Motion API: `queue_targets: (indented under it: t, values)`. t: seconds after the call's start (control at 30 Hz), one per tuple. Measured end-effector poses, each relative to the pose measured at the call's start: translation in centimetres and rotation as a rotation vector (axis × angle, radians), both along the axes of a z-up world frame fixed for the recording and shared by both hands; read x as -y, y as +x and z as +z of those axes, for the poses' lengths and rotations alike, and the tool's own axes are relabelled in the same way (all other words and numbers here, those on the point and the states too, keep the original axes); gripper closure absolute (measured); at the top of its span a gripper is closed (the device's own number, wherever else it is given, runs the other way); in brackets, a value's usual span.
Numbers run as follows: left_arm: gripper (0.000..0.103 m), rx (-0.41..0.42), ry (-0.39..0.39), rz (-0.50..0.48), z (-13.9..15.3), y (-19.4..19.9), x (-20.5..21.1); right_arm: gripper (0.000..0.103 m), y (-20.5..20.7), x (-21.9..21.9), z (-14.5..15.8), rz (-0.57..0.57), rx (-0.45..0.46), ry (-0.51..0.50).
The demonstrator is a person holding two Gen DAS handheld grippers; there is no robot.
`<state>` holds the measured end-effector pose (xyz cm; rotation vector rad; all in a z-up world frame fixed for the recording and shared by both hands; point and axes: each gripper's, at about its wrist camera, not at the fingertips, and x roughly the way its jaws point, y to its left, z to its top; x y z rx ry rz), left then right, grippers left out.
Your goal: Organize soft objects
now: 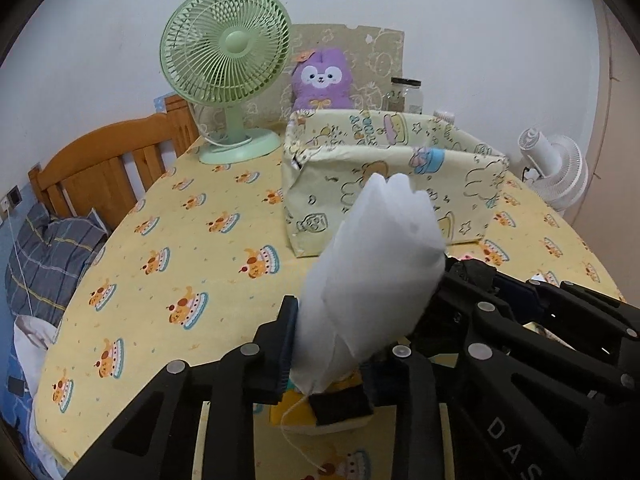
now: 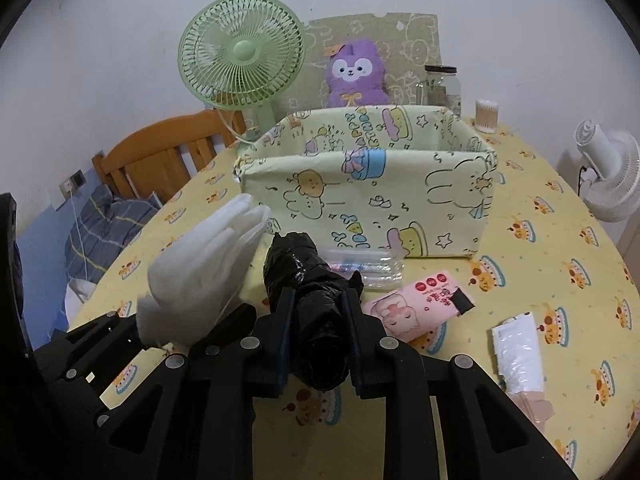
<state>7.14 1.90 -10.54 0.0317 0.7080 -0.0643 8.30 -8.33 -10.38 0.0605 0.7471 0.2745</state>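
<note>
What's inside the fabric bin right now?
The fabric bin shows only its printed inner back wall and a divider edge. Its front wall hides the floor, so any contents cannot be seen.

- Your left gripper (image 1: 324, 360) is matte black plastic, its linkage bars angular, with round pale-grey screw caps at the joints.
- White letters "DAS" run along one bar on its right side.
- Your right gripper (image 2: 318, 344) is built the same: black bars, grey caps, flat dark pads (image 2: 286, 340) with a bluish edge.

fan (image 2: 241, 65) left-behind bin (image 2: 366, 184) | plush (image 2: 356, 74) behind bin
</note>
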Motion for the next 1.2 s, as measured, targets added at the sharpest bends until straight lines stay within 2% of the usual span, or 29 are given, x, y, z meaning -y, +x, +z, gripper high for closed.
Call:
queue_targets:
  t: [0.43, 1.2]
  values:
    - [0.083, 0.036, -0.025, -0.033, 2.3, -0.9, 1.8, 0.077, -1.2, 2.2, 2.6, -0.039, 0.035, 0.021]
    - [0.084, 0.097, -0.04, -0.039, 6.0, -2.5, 3.5, 0.077, -3.3, 3.9, 6.8, -0.066, 0.094, 0.018]
